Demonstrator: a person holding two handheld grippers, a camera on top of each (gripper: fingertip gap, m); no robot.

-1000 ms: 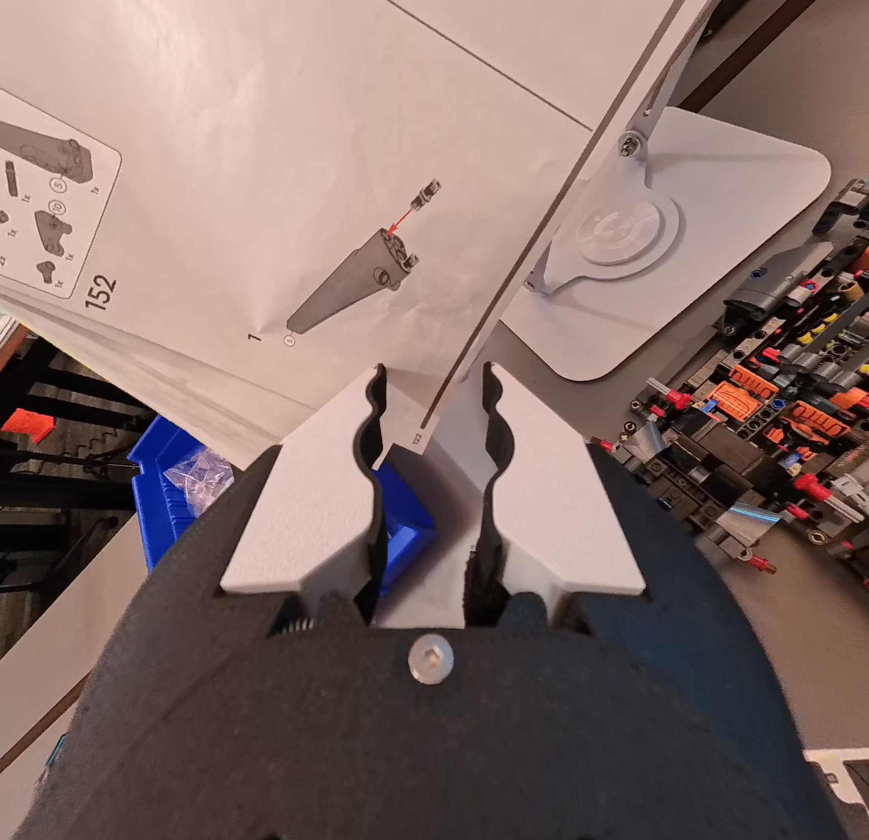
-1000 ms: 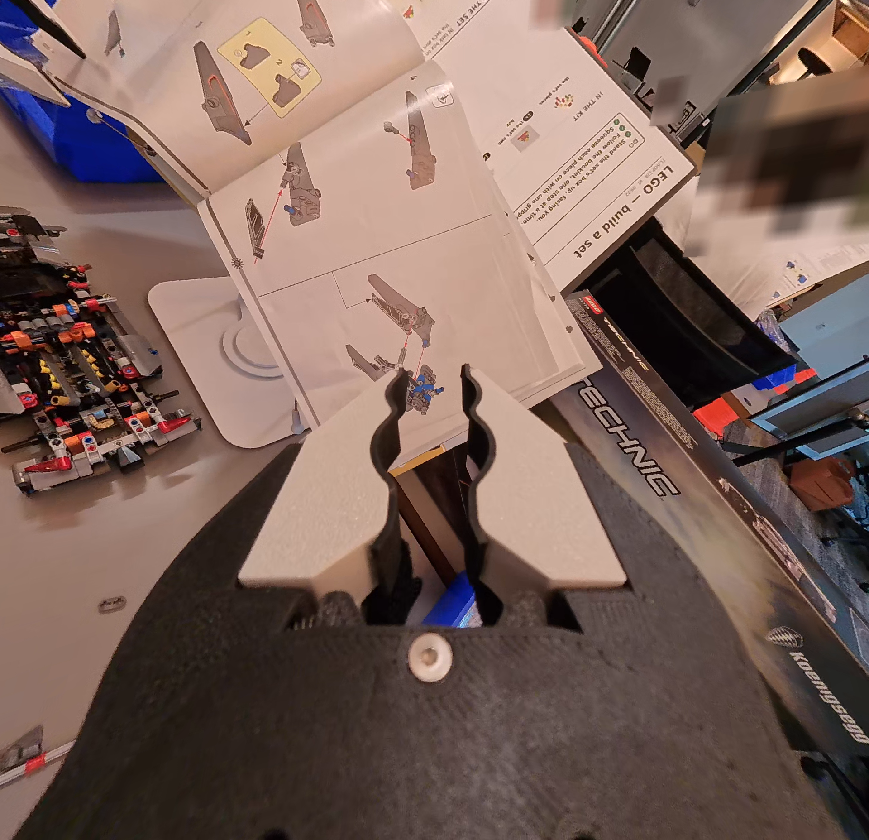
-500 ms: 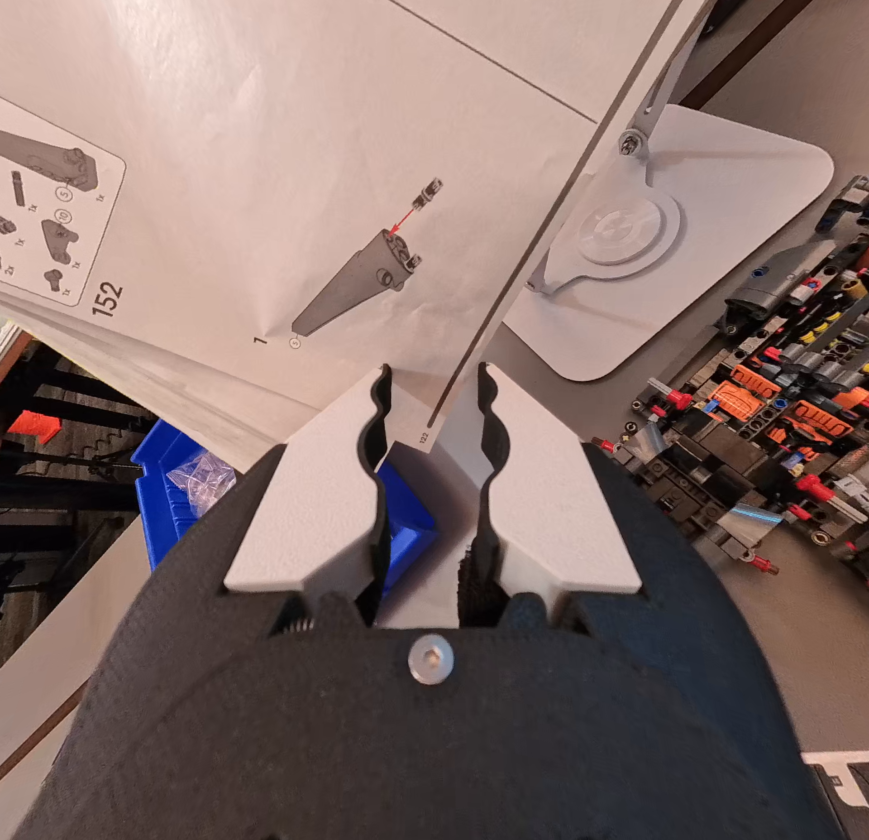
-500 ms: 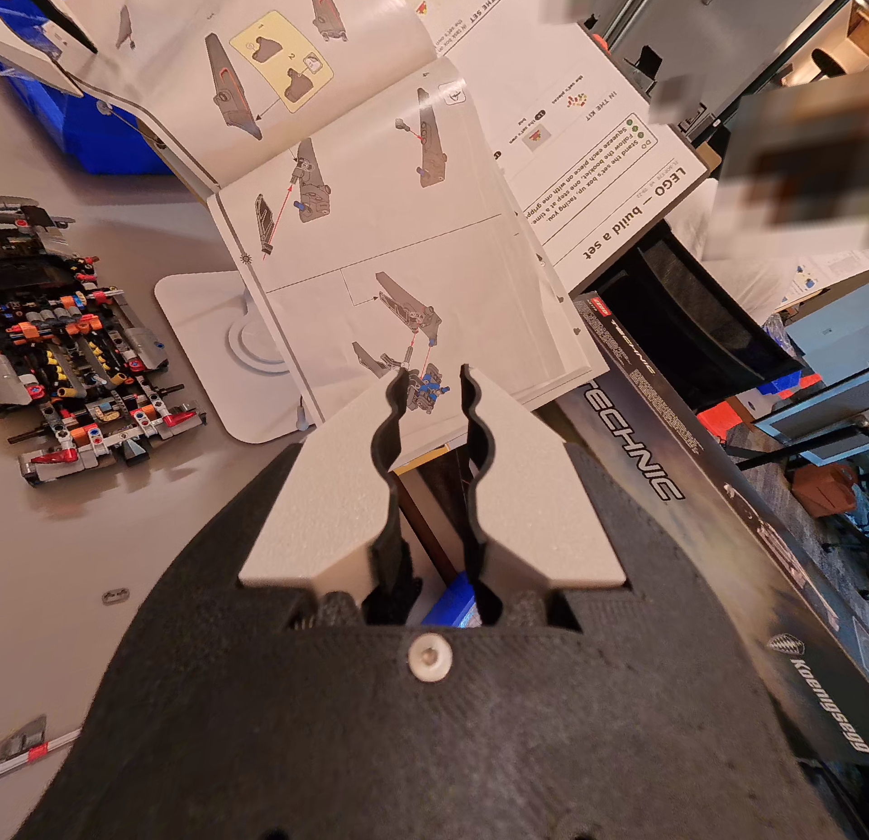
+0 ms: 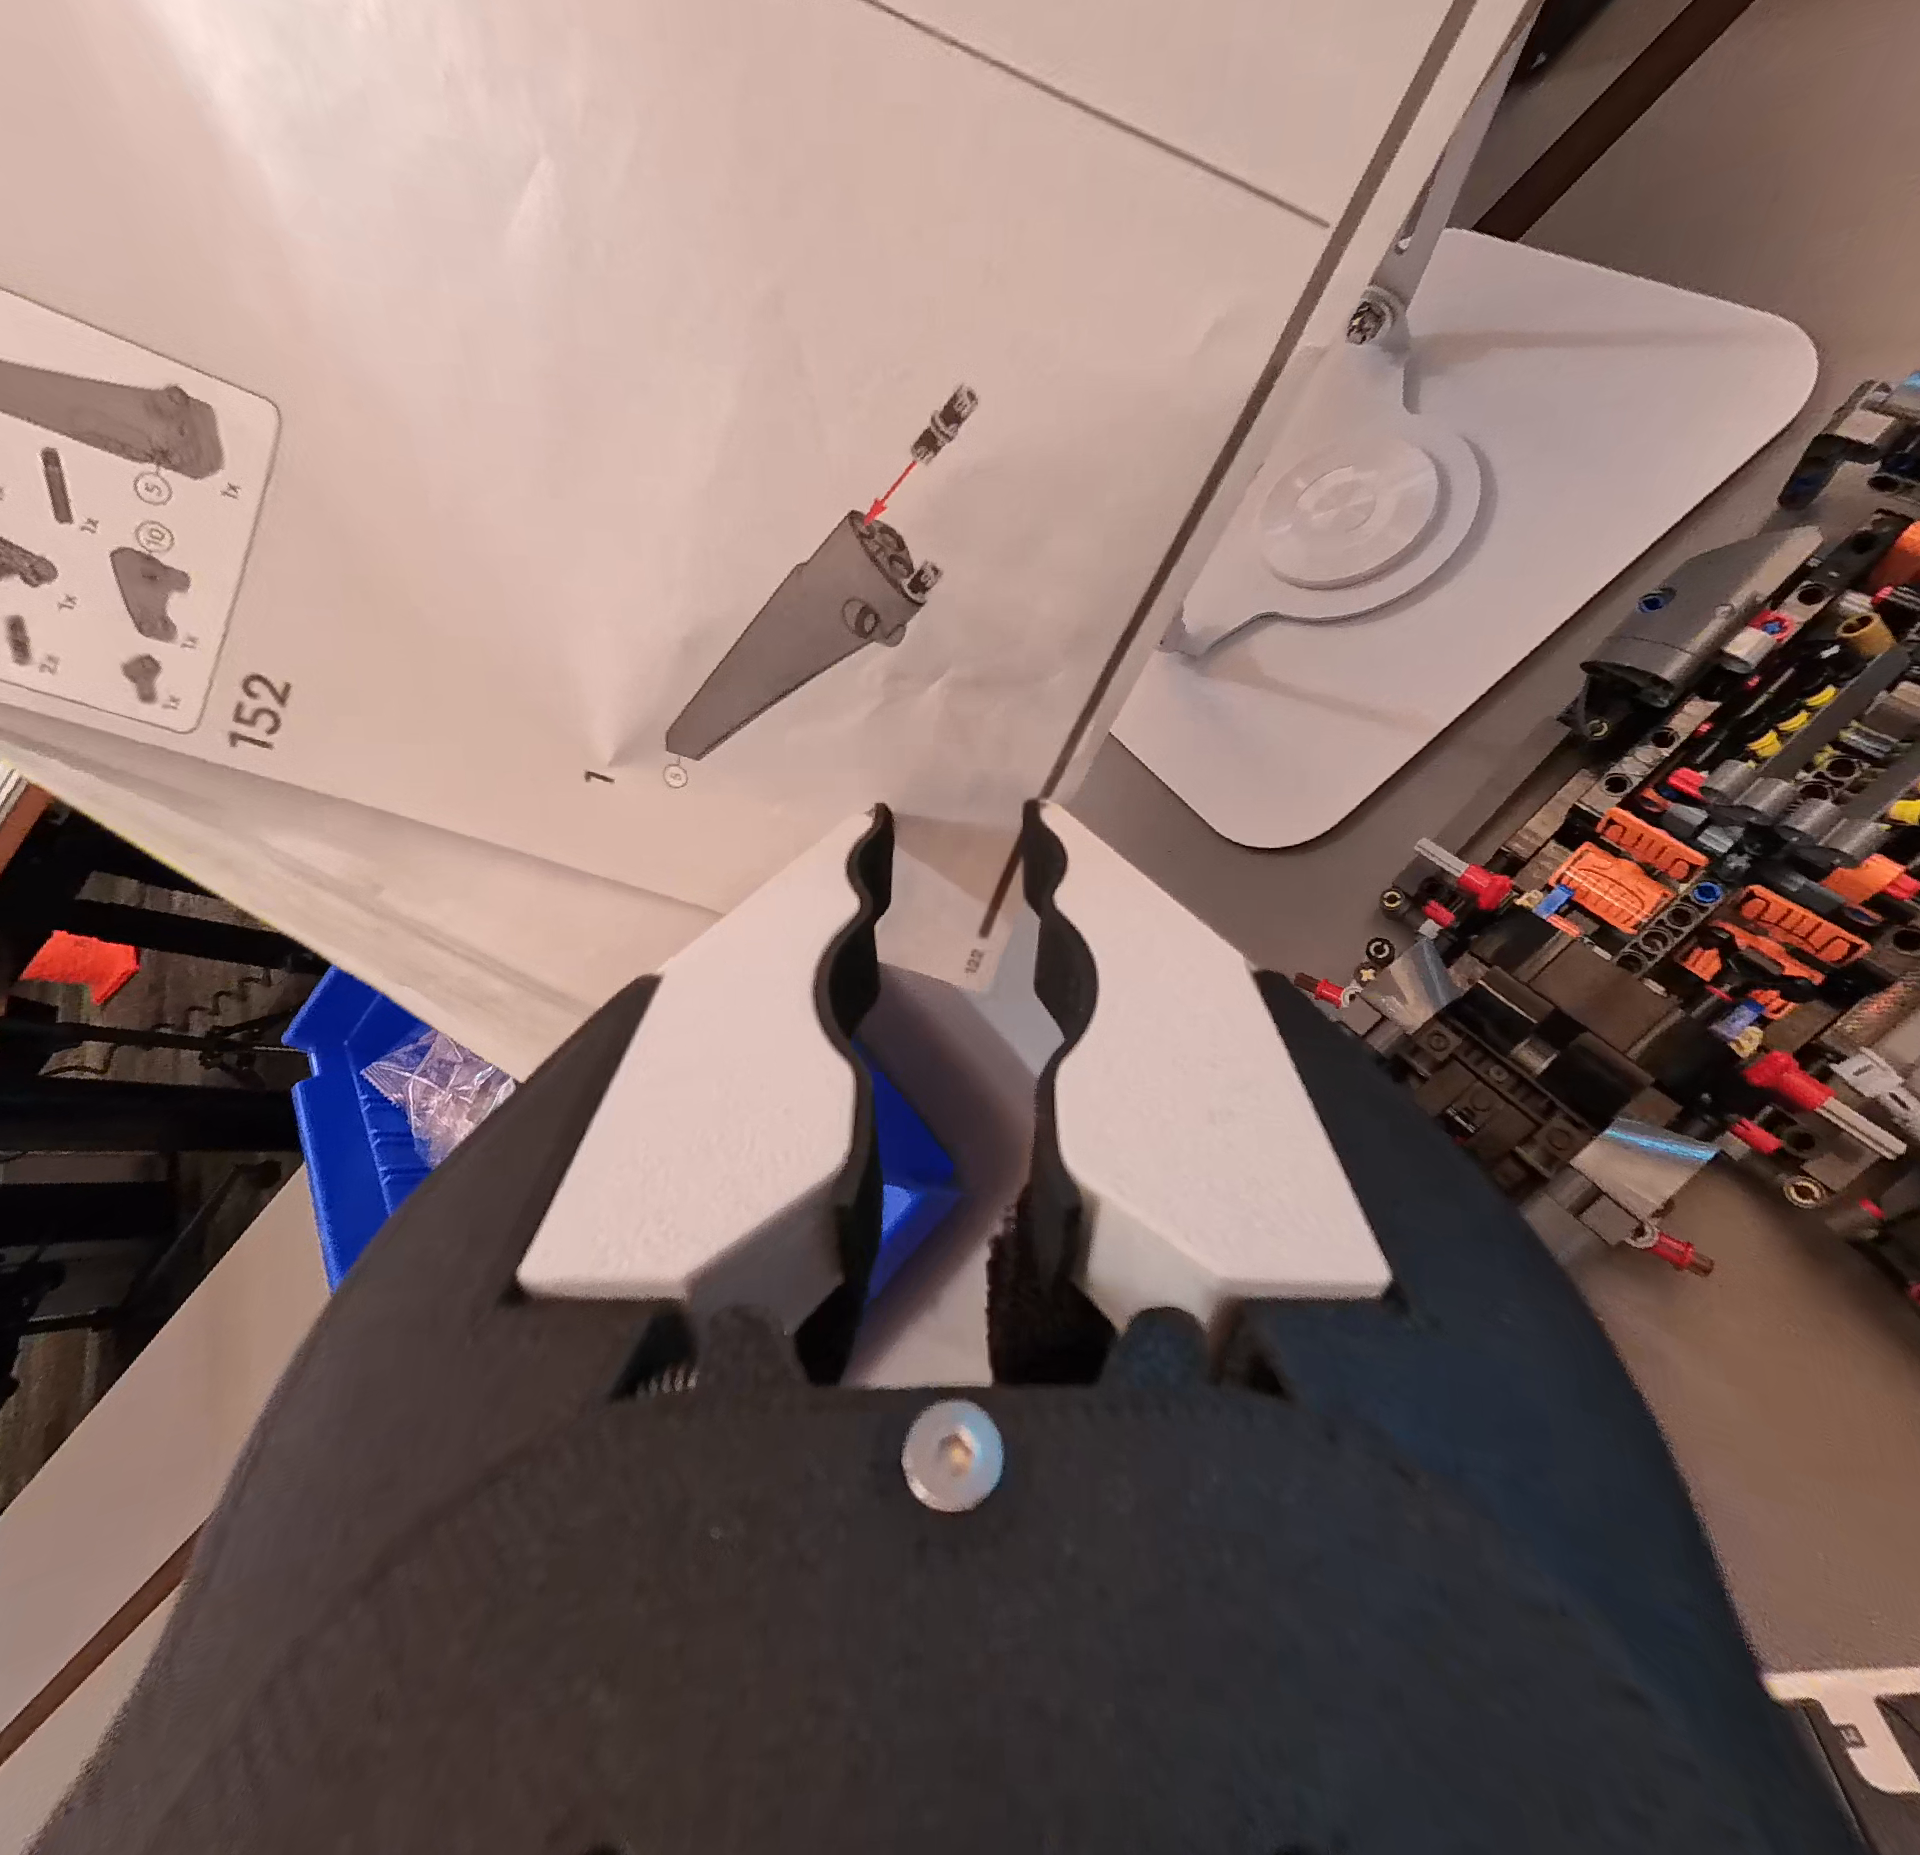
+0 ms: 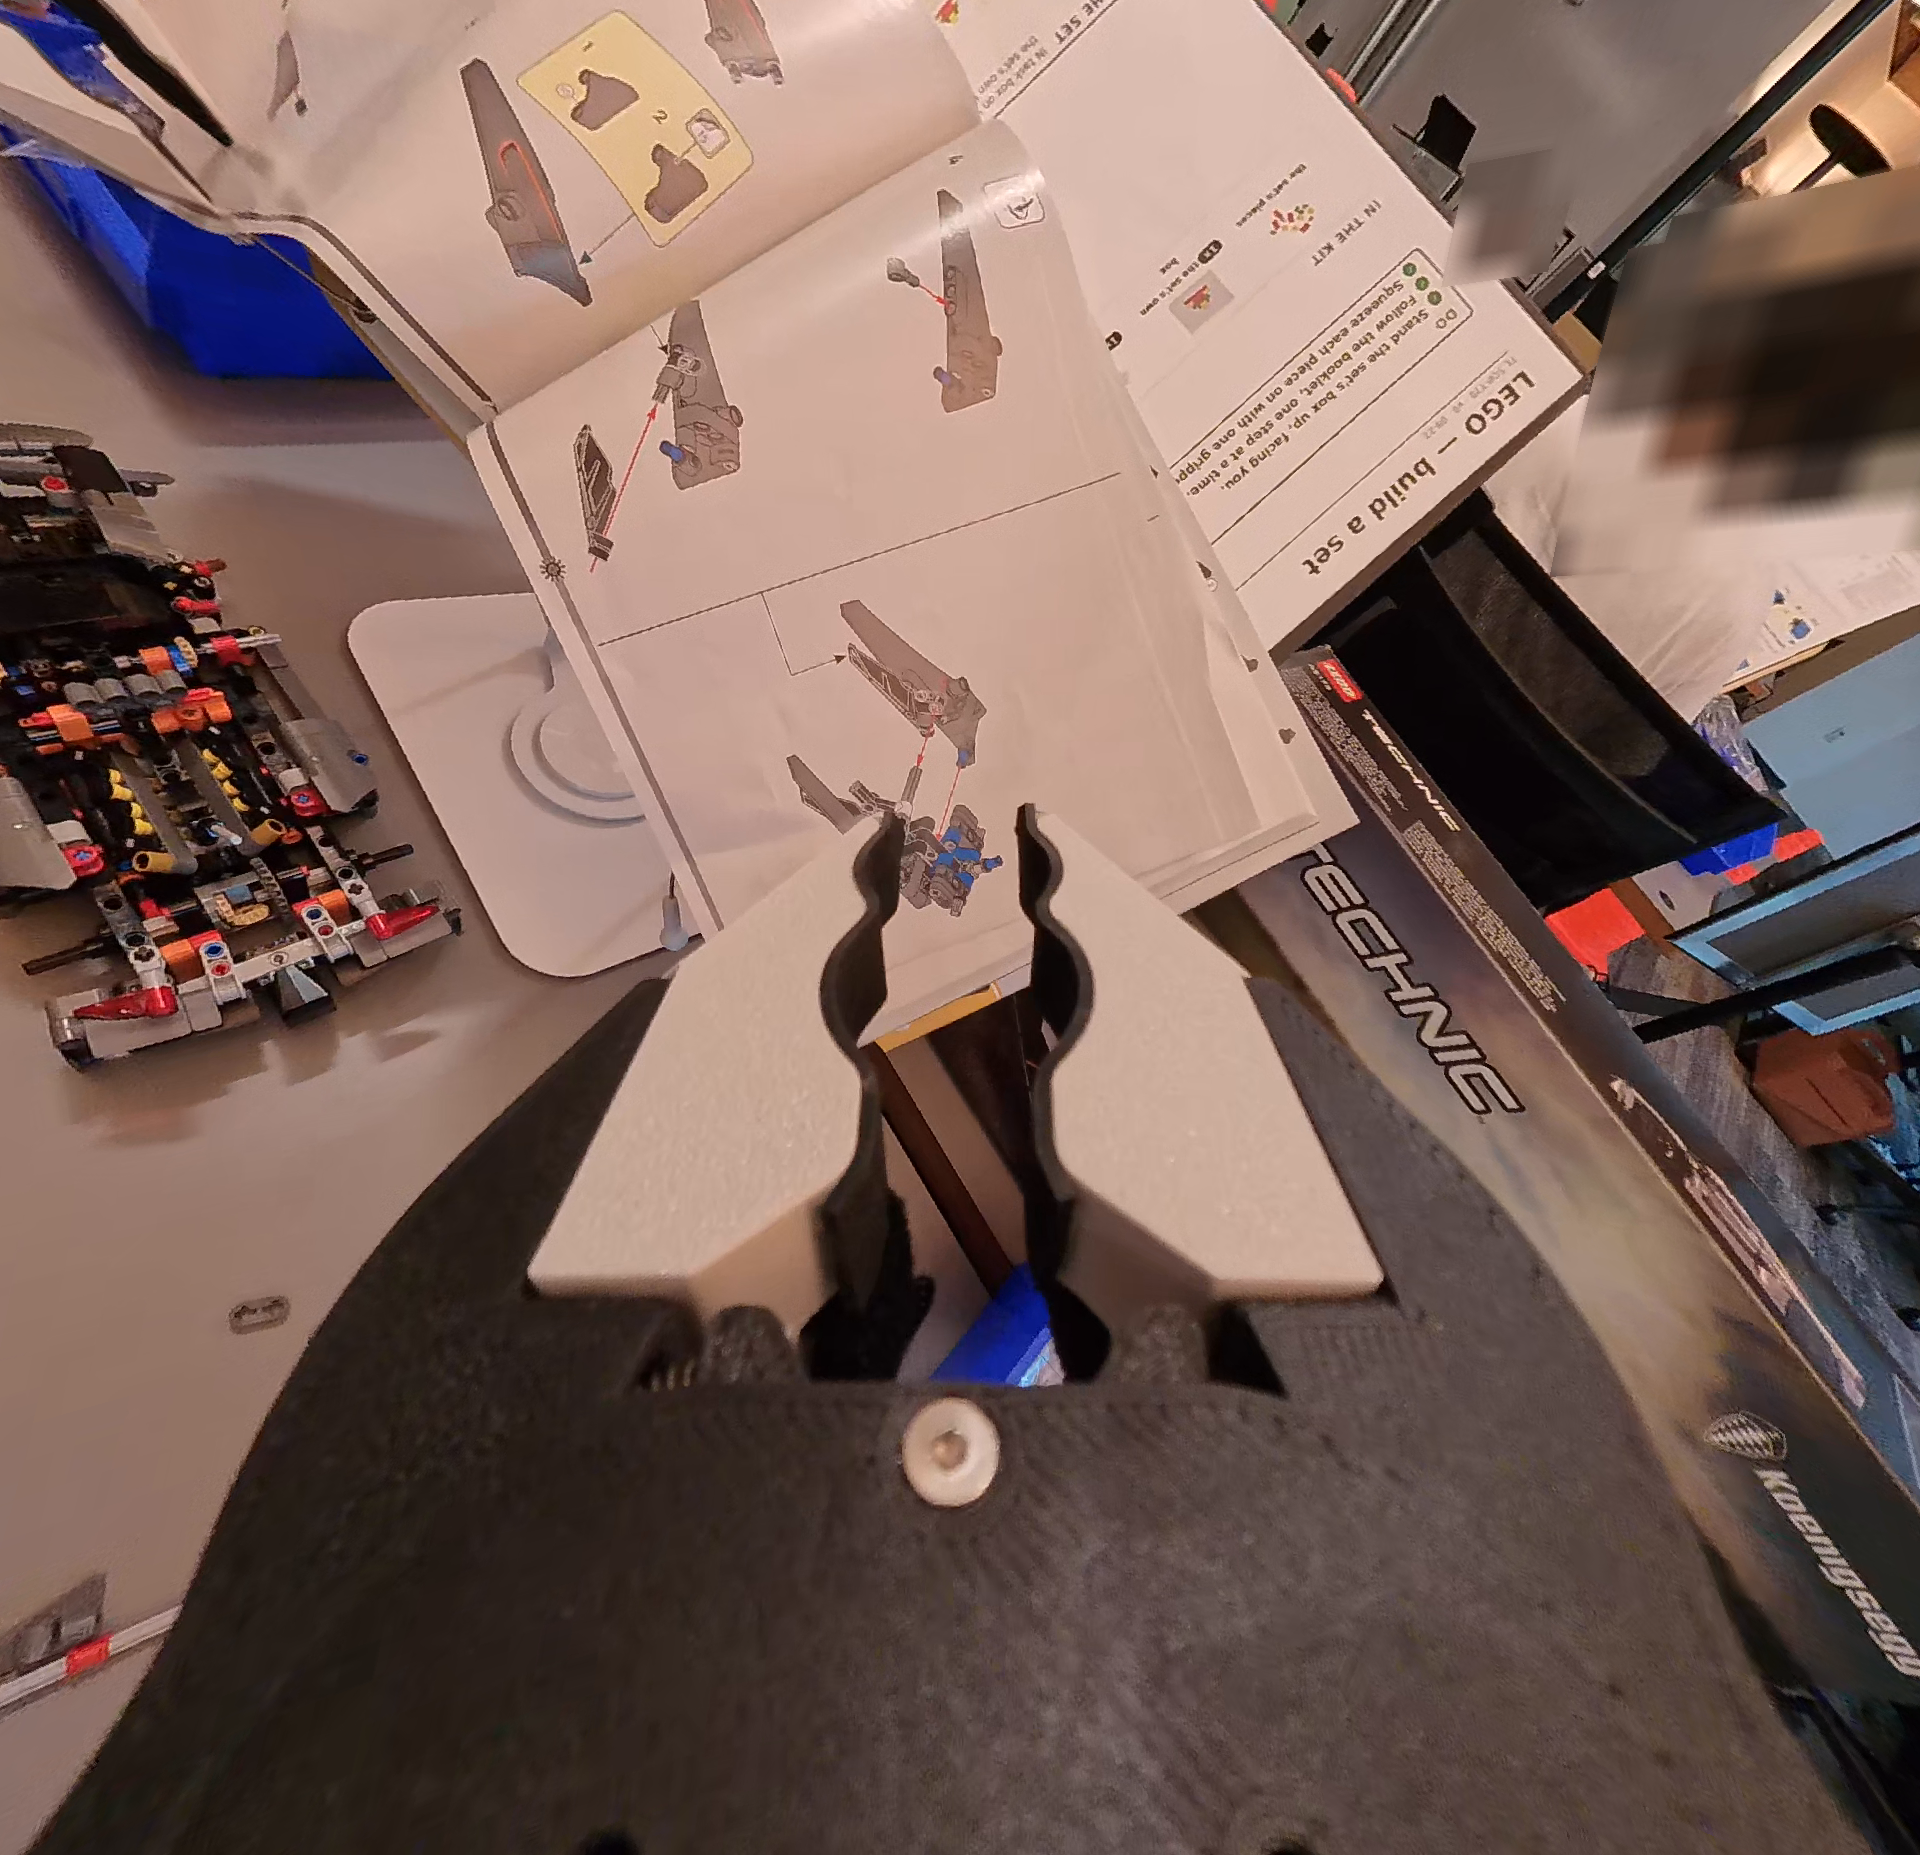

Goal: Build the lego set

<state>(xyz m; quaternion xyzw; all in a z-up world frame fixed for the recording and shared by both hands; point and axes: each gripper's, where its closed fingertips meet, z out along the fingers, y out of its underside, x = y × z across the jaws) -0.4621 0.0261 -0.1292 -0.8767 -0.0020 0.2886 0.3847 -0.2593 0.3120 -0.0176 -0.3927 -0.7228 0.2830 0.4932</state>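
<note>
The open instruction booklet [image 5: 623, 351] rests on a white stand [image 5: 1507, 517]. My left gripper [image 5: 958, 818] is at the booklet's lower left corner. Its jaws stand a narrow gap apart, with the page corner and the board edge between them. In the right wrist view my right gripper [image 6: 956, 823] sits just below the bottom edge of the booklet's right page [image 6: 883, 517], slightly open and empty. The part-built Lego chassis [image 6: 177, 787], black and grey with orange, red and yellow parts, lies left of the stand base [image 6: 457, 704]. It also shows in the left wrist view [image 5: 1714, 922].
A blue bin [image 5: 353, 1109] holding a plastic bag [image 5: 436, 1078] sits behind the booklet, and it also shows in the right wrist view [image 6: 239, 299]. The dark set box [image 6: 1455, 1026] lies on the right, with a printed sheet [image 6: 1299, 299] behind it. A small loose part [image 6: 258, 1314] lies on the table. The grippers' ends are close to 35 cm from one another.
My left gripper's jaws have narrowed around the booklet's page corner. My right gripper has shifted only slightly, and its gap is unchanged.
</note>
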